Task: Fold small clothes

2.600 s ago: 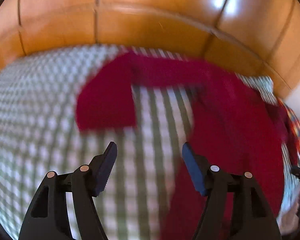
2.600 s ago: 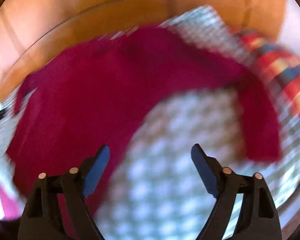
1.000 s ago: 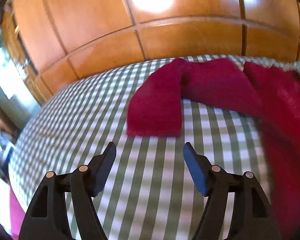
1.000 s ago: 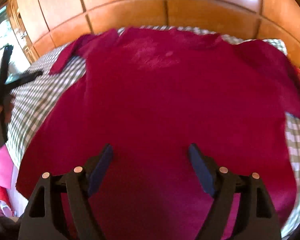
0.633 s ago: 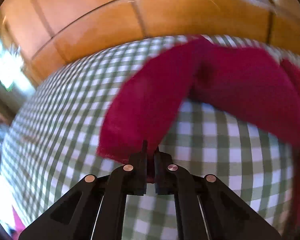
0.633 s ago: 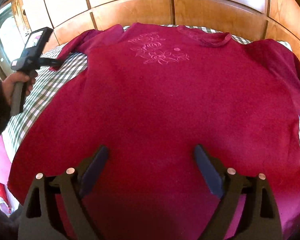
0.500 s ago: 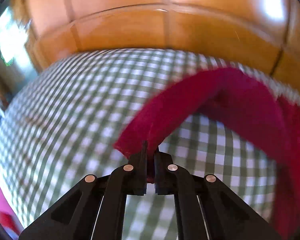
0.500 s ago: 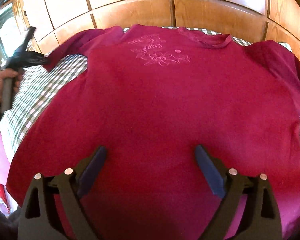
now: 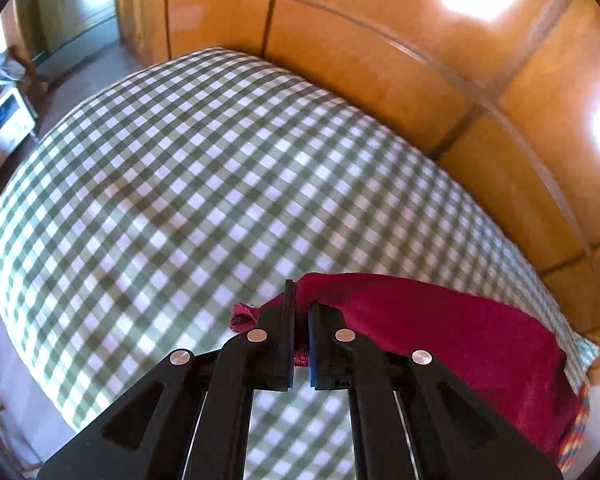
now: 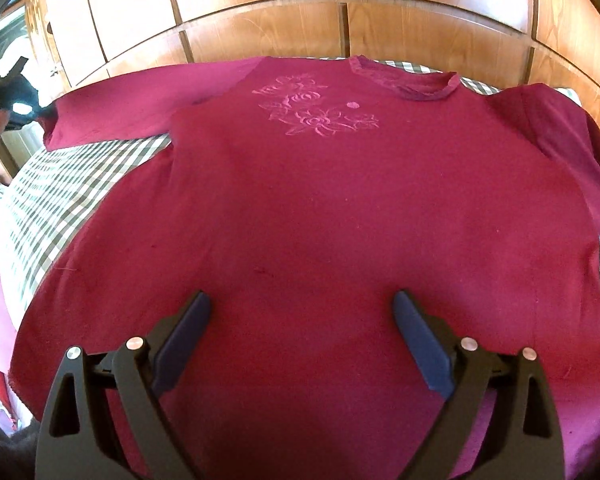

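Left wrist view: my left gripper (image 9: pixel 300 320) is closed down to a narrow slit, with the cuff of the sleeve (image 9: pixel 420 320) pinched between its two fingers (image 9: pixel 286 332); a crumpled bit of cuff sticks out to the left of the fingers. The sleeve runs from the grip toward the lower right, lying over the checked sheet (image 9: pixel 180 180) that covers the bed. A wooden wall (image 9: pixel 380 48) of panels stands behind the bed. Right wrist view: my right gripper (image 10: pixel 300 340) is spread wide and holds nothing; both pads (image 10: pixel 184 340) hang just above the lower part of the shirt (image 10: pixel 320 220). The shirt lies flat and face up on the sheet (image 10: pixel 60 184), collar (image 10: pixel 412 84) toward the wall (image 10: pixel 260 0), with a pink flower design (image 10: pixel 316 112) on the chest. Its far-left sleeve (image 10: pixel 140 100) stretches out sideways to the left gripper (image 10: pixel 8 96), visible at the left edge. The other sleeve (image 10: pixel 572 140) drapes down at the right side of the bed.
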`<state>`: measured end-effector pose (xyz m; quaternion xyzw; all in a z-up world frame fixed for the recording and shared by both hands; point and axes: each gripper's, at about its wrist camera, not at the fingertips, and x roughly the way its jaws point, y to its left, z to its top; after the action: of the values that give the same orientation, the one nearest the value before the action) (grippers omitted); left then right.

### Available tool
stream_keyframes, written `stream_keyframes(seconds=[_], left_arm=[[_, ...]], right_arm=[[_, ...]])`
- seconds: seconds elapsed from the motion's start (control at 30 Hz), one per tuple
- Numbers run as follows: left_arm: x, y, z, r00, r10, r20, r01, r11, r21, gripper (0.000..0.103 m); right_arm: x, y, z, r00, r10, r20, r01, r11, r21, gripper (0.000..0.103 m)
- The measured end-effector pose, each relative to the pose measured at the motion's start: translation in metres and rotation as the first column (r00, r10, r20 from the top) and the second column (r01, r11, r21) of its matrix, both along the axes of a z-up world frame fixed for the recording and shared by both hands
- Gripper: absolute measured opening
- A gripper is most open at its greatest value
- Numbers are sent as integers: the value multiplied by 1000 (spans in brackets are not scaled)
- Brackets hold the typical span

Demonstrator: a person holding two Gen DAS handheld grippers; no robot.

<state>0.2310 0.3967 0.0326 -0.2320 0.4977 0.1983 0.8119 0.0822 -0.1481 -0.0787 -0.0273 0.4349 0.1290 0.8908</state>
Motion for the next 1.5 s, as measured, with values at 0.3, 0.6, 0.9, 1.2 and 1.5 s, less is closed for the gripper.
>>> stream_keyframes(seconds=[0.3,0.6,0.9,1.2,1.5], left_arm=[[61,11,-62,988,51,-147,-37,995,96,7],[18,18,-68,964,197,-181,-136,944,300,54],[-37,-122,-26,982,-172,73,148,956,253,54],[-68,-297,-48,856,-503,120,482,859,172,54],[-88,-388,-69,761,-645,72,627,759,173,54]], right_arm=[[1,1,-2,1000,0,-3,0,1000,-29,94],[1,-1,0,1000,4,-2,-4,1000,-15,97],[-17,-124,46,945,-320,72,320,947,0,79],[-38,-287,24,760,-644,91,642,719,-267,71],[-39,-307,98,770,-591,241,632,758,-162,6]])
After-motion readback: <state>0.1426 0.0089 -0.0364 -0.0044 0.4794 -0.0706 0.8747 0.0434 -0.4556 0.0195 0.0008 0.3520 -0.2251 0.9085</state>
